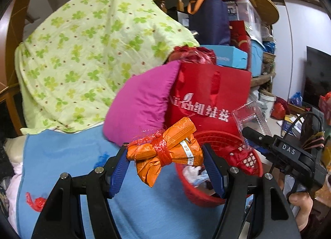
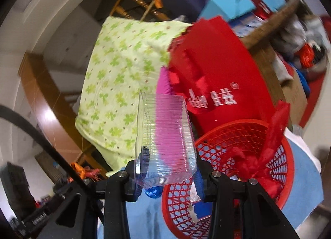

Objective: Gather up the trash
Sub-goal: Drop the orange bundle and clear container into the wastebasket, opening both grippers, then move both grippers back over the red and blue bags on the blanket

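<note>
My left gripper (image 1: 165, 156) is shut on an orange paper bundle (image 1: 165, 152) tied with red string, held just left of a red mesh basket (image 1: 198, 195). The right gripper (image 2: 167, 168) is shut on a clear ribbed plastic box (image 2: 165, 135), held upright beside the red mesh basket (image 2: 275, 156). From the left wrist view the right gripper (image 1: 248, 133) and the clear plastic box (image 1: 250, 118) hang over the basket's far right rim. Red plastic scraps and paper lie inside the basket.
A blue cloth (image 1: 72, 156) covers the surface under the basket. Behind it stand a pink cushion (image 1: 140, 104), a red bag (image 1: 211, 92) with white letters and a green clover quilt (image 1: 89, 53). A red scrap (image 1: 35, 201) lies on the cloth. Piled boxes fill the right.
</note>
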A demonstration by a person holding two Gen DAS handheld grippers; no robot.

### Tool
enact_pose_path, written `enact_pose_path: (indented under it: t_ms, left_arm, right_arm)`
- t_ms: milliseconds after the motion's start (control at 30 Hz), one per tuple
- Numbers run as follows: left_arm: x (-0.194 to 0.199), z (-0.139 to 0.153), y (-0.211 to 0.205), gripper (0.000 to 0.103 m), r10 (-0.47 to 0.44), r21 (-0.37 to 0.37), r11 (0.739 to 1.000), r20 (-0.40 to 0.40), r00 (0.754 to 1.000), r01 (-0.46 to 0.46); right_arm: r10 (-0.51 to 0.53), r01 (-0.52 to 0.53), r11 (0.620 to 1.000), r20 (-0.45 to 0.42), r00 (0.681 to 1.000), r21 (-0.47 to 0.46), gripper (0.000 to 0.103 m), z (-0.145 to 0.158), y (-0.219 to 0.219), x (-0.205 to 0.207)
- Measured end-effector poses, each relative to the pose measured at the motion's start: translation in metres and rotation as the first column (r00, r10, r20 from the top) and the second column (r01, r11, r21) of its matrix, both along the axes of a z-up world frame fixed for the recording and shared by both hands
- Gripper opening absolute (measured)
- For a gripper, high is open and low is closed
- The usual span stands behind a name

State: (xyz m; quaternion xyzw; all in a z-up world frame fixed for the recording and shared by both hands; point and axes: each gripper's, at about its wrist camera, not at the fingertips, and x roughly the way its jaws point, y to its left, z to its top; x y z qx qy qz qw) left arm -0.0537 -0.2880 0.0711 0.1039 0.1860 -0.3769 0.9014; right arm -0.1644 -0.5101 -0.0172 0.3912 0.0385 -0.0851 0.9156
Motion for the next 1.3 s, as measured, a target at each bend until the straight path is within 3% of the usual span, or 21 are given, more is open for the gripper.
enact_pose_path:
  t_ms: [300,733,767,867,933,1167,1300]
  left_arm:
    - [0.005,-0.011,-0.053,0.071,-0.074,0.039,0.996,-0.069,0.995,0.077]
    - [0.010,-0.040,-0.094,0.071,-0.097,0.090,0.990,-0.153,0.984,0.111]
    - [0.011,-0.043,-0.096,0.072,-0.104,0.090,0.989,-0.161,0.981,0.119]
    - [0.012,-0.048,-0.099,0.073,-0.097,0.105,0.988,-0.170,0.981,0.116]
    - [0.014,-0.050,-0.098,0.074,-0.094,0.102,0.988,-0.177,0.980,0.113]
    - [0.024,-0.055,-0.079,0.074,-0.061,0.096,0.992,-0.186,0.981,0.080]
    - [0.032,-0.059,-0.063,0.075,-0.034,0.085,0.995,-0.202,0.979,0.052]
  right_arm:
    - [-0.035,0.030,0.985,0.028,0.999,0.171,0.042,-0.019,-0.035,-0.011]
    - [-0.049,0.038,0.958,0.031,0.998,0.284,0.044,-0.034,-0.052,-0.010]
    - [-0.046,0.036,0.955,0.026,0.999,0.294,0.046,-0.036,-0.053,-0.007]
    - [-0.024,0.018,0.942,0.014,1.000,0.335,0.066,-0.044,-0.056,-0.001]
    - [-0.019,0.013,0.934,0.014,1.000,0.356,0.067,-0.046,-0.057,0.004]
    - [0.028,-0.043,0.953,0.056,0.998,0.300,0.067,-0.036,-0.046,0.015]
    - [0.121,-0.130,0.946,0.049,0.991,0.297,0.067,-0.036,-0.037,0.032]
